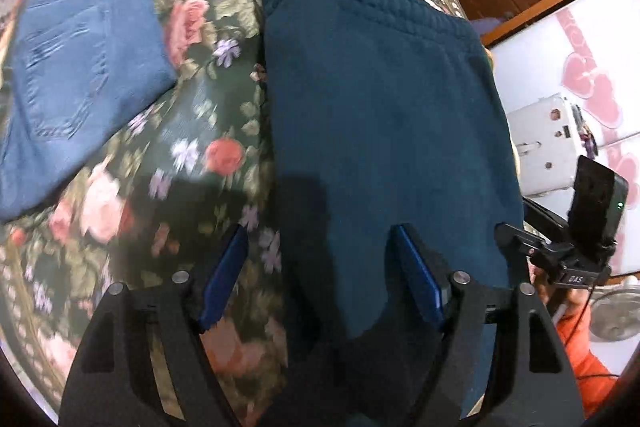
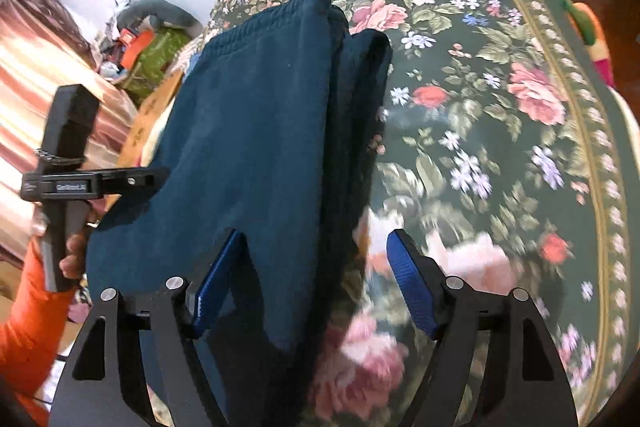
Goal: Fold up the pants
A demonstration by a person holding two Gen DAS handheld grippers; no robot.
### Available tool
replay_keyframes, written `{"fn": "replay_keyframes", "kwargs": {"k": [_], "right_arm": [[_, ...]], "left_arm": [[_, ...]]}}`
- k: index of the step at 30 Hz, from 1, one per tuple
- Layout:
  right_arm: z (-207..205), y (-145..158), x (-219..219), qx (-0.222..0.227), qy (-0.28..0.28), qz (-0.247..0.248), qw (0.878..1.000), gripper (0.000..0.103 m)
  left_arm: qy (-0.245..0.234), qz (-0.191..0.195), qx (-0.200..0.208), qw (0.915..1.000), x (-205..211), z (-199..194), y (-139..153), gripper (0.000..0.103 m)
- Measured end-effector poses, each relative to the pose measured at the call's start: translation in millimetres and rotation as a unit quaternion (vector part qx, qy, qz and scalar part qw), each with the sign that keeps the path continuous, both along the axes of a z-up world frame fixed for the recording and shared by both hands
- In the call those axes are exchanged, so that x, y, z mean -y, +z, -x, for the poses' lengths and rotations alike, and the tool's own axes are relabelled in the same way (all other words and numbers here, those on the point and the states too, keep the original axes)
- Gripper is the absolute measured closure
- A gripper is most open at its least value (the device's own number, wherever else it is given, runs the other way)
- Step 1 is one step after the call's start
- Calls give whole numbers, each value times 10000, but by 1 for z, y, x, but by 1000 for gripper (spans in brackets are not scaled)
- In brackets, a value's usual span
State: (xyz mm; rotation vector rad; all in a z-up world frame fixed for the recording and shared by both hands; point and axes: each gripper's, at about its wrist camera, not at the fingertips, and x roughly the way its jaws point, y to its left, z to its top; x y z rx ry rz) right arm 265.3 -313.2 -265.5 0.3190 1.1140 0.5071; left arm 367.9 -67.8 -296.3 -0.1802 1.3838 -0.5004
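Both grippers spread, pinching nothing: teal sweatpants (image 1: 376,99) run lengthwise away toward the waistband, near edge between left gripper (image 1: 320,267) and right gripper (image 2: 316,271).

Blurred floral bedspread (image 2: 460,187); teal pants' (image 1: 380,127) near end hidden behind tongs.

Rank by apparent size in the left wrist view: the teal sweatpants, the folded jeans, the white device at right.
1. Teal sweatpants, largest, though they also lie nearest the camera.
2. Folded jeans.
3. White device, clearly smallest, partly hidden and farther away.
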Motion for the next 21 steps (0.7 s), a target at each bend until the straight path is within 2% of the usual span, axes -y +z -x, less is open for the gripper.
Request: {"fn": "replay_keyframes", "kwargs": {"k": [6,9,12,13,14,16,21], "right_arm": [[-17,0,-24,274,344,109,9990,26],[-25,1,-33,301,518,107,9981,27],[-27,1,-38,389,618,215,9971,35],[-27,1,-37,408,616,195,9971,45],[-25,3,-35,425,566,185,9973,55],[-23,6,-31,422,481,149,9978,65],[-3,23,-33,548,524,222,9969,72]], "left_arm": [[-246,205,-264,9991,22,-23,-9,26],[-362,300,-331,9983,34,-34,-14,16],[-423,305,-328,9981,43,-41,-18,13],[-418,247,-299,9984,46,-41,-17,14],[-430,138,-231,9987,48,-40,-15,16],[-441,-30,-43,9990,52,-31,-10,28],[-276,102,10,9996,44,0,4,47]]}}
